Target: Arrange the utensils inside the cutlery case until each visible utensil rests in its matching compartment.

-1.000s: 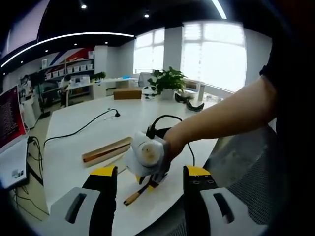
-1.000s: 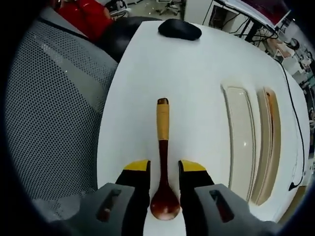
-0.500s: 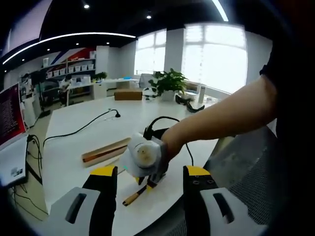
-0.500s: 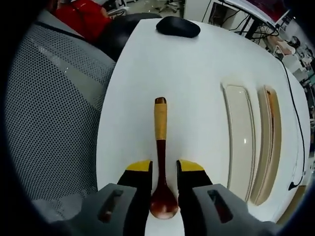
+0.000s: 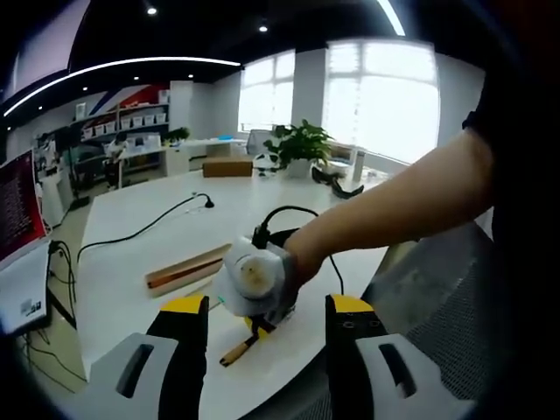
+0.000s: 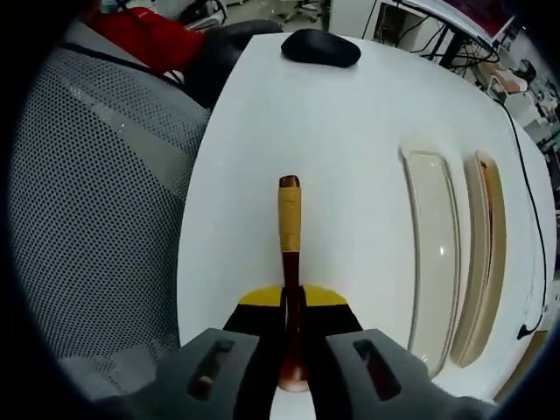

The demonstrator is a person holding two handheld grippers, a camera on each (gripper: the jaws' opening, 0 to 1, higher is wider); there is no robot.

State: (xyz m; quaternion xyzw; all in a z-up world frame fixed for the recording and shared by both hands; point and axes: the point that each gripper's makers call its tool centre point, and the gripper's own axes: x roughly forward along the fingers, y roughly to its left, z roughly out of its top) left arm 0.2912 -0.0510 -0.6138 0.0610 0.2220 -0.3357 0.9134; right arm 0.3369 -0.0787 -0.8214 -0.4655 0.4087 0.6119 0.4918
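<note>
A wooden spoon (image 6: 290, 229) with a dark bowl and a yellow-wrapped handle lies along the white table (image 6: 350, 131). My right gripper (image 6: 290, 299) is shut on its neck, just above the bowl. The cutlery case lies to the right in two parts, a cream tray (image 6: 429, 254) and a wooden-rimmed part (image 6: 488, 254). In the left gripper view, my left gripper (image 5: 267, 308) stands open near the table edge with nothing between its jaws. Beyond it a person's hand holds the right gripper (image 5: 255, 324) over the spoon's handle (image 5: 236, 350). The wooden case (image 5: 188, 269) lies behind.
A black mouse (image 6: 320, 48) sits at the table's far end. A grey mesh chair (image 6: 96, 201) stands beside the table edge, with a red item (image 6: 162, 31) past it. A black cable (image 5: 149, 227) crosses the table. A potted plant (image 5: 297, 144) stands far back.
My right gripper's jaws have shut on the spoon's neck; a second ago they stood apart on either side of it. My left gripper has stayed open and still.
</note>
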